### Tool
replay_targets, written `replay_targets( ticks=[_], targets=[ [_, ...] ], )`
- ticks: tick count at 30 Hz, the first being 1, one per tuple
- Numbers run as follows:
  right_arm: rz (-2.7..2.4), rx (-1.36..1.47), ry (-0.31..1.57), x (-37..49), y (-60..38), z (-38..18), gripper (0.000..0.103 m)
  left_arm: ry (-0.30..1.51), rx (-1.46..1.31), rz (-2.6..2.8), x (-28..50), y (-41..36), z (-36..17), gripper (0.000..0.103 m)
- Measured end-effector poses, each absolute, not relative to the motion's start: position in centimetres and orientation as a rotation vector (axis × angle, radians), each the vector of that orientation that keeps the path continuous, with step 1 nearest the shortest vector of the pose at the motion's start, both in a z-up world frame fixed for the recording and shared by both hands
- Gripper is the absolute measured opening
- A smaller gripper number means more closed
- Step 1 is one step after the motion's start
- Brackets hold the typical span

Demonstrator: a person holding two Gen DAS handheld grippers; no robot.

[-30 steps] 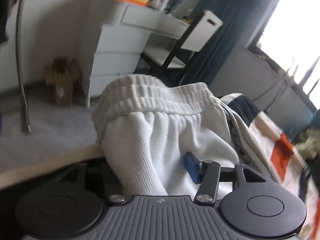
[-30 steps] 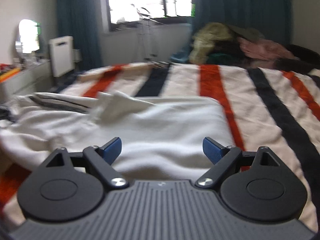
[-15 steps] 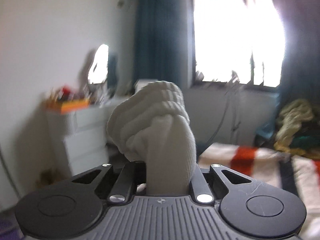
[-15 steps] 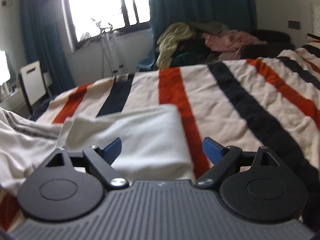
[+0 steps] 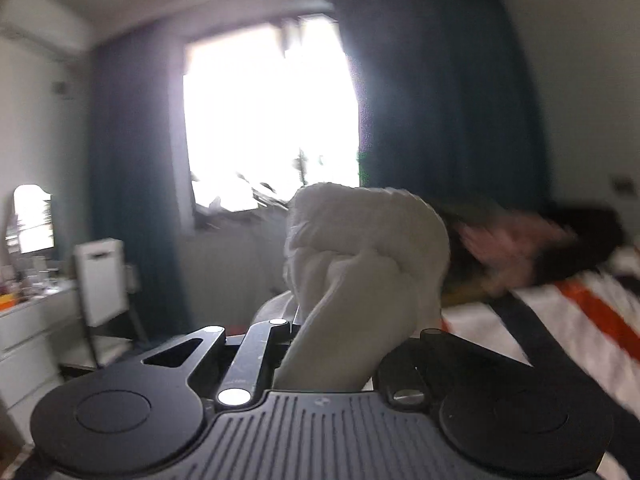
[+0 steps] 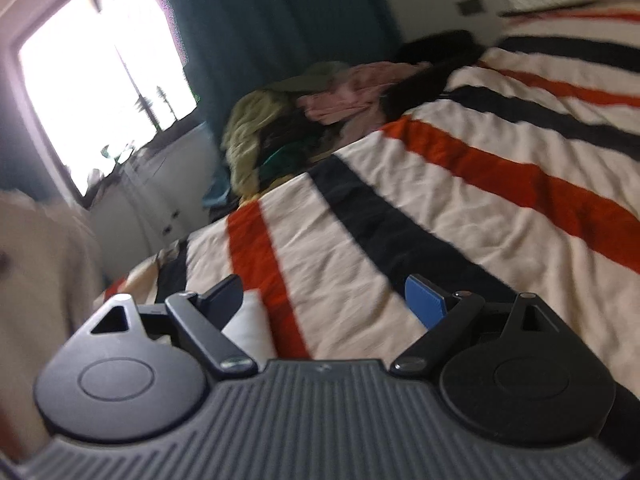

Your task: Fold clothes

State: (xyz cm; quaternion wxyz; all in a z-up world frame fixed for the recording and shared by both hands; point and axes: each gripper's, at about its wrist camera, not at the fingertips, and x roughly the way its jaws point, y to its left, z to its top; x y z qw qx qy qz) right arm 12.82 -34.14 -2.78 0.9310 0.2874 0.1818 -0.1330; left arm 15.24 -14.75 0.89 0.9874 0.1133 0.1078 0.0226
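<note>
Left wrist view: your left gripper (image 5: 352,344) pinches the bunched white ribbed garment (image 5: 368,248) aloft, presumably to carry it over the striped bedspread (image 6: 440,200); your right gripper (image 6: 324,304) hangs spread, empty.

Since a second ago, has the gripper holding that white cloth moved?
Yes. The left gripper, shut on the white garment, swung up and rightward: the white dresser slid to the left edge, and the window came into view.
</note>
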Motion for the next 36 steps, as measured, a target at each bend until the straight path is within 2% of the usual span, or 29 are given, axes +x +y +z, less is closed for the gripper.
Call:
replay_targets(
  ticks=[4, 7, 9, 10, 11, 12, 13, 14, 23, 31, 35, 36],
  targets=[
    [-0.333, 0.685, 0.342, 11.7, -37.3, -3.3, 0.089, 0.292, 0.363, -0.056, 15.9, -21.5, -5.5, 0.012],
    [-0.35, 0.744, 0.308, 11.0, -39.3, -3.9, 0.089, 0.317, 0.418, -0.07, 15.7, -22.9, -8.9, 0.014],
    [-0.338, 0.8, 0.301, 10.9, -40.2, -4.5, 0.09, 0.331, 0.405, -0.085, 15.7, -22.4, -9.3, 0.018],
    [-0.325, 0.829, 0.298, 11.0, -40.5, -4.8, 0.09, 0.348, 0.399, -0.098, 15.7, -22.0, -9.3, 0.029],
    [-0.309, 0.837, 0.303, 11.3, -40.5, -5.0, 0.09, 0.374, 0.395, -0.118, 15.6, -21.7, -9.2, 0.047],
    [-0.293, 0.842, 0.31, 11.5, -40.3, -5.2, 0.09, 0.41, 0.392, -0.145, 15.3, -21.8, -9.0, 0.06],
    [-0.277, 0.847, 0.316, 11.8, -40.2, -5.3, 0.09, 0.446, 0.389, -0.172, 15.1, -21.8, -8.9, 0.09],
    [-0.245, 0.849, 0.329, 12.1, -39.9, -5.4, 0.09, 0.475, 0.388, -0.199, 14.9, -21.5, -8.6, 0.097],
    [0.1, 0.864, 0.456, 14.8, -34.4, -6.2, 0.09, 0.644, 0.402, -0.187, 10.3, -12.4, -6.6, 0.101],
    [0.078, 0.863, 0.607, 17.0, -30.2, -8.9, 0.09, 0.648, 0.377, 0.097, 9.2, -4.6, -7.3, 0.103],
    [0.112, 0.82, 0.559, 18.5, -28.8, -9.8, 0.09, 0.665, 0.28, 0.15, 10.5, -3.1, -7.4, 0.103],
    [0.124, 0.793, 0.536, 18.7, -28.2, -9.7, 0.087, 0.654, 0.258, 0.152, 10.4, -2.5, -7.3, 0.103]
  ],
)
